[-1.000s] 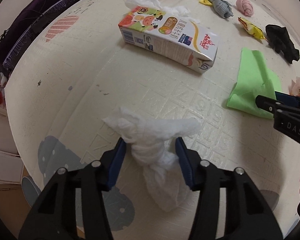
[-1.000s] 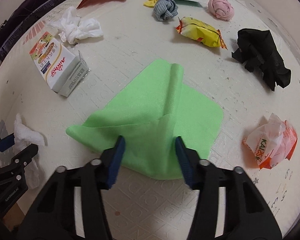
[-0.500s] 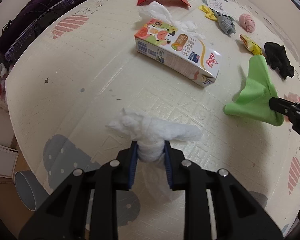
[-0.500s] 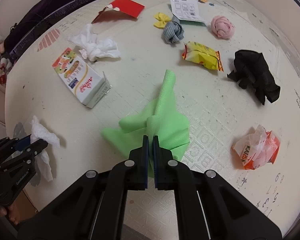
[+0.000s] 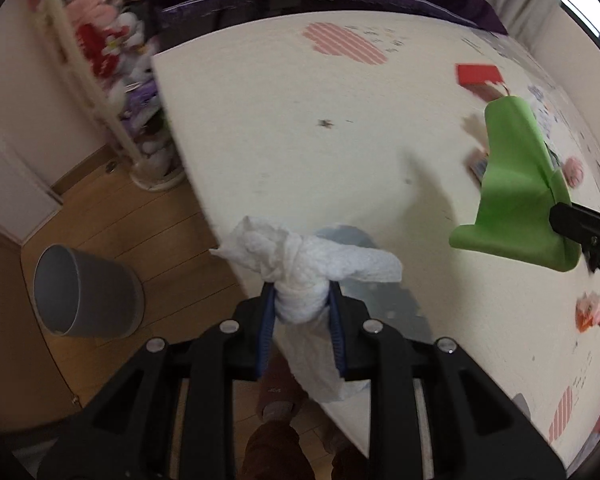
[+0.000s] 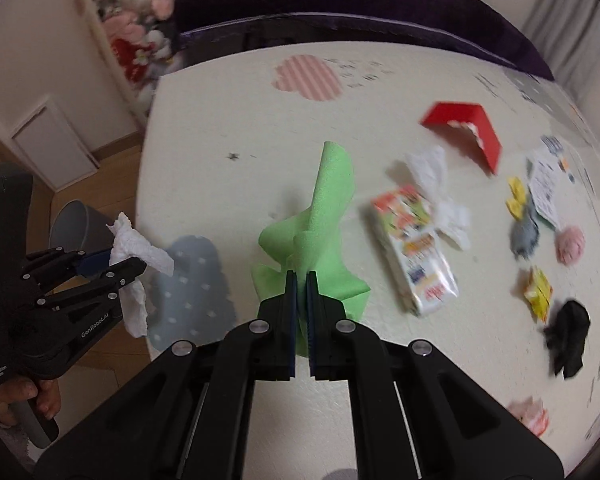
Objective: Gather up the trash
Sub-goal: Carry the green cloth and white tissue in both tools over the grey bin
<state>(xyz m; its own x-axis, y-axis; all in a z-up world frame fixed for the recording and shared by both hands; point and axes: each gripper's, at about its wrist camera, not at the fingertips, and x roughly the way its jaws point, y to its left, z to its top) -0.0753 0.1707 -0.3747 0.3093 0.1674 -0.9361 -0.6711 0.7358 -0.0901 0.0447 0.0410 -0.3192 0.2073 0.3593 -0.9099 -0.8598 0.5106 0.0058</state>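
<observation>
Left gripper (image 5: 301, 322): pinching a twisted white paper towel (image 5: 304, 264) at its middle, held above the mat's edge.
Right gripper (image 6: 300, 300): pressed together on a fold of the green foam sheet (image 6: 320, 236), which hangs clear of the play mat (image 6: 260, 120).
Bin (image 5: 80, 292): one grey bin on the wooden floor just off the mat's corner, its mouth tilted toward the camera.
Step in hand (judged): carrying both pieces to the bin.
Doing it well: bring each gripper over the mouth before letting go; the towel's loose tail and the wide sheet could catch the rim, so drop one at a time, from directly above.
Count, held: one towel, one sheet.
Count, on the mat: one milk carton (image 6: 416, 252), one white tissue wad (image 6: 436, 184), one red card (image 6: 468, 128), one yellow wrapper (image 6: 538, 290), one orange-and-white wrapper (image 6: 530, 416).
Count, cloth items: one black (image 6: 568, 336), one pink (image 6: 570, 244), one grey (image 6: 524, 232).
</observation>
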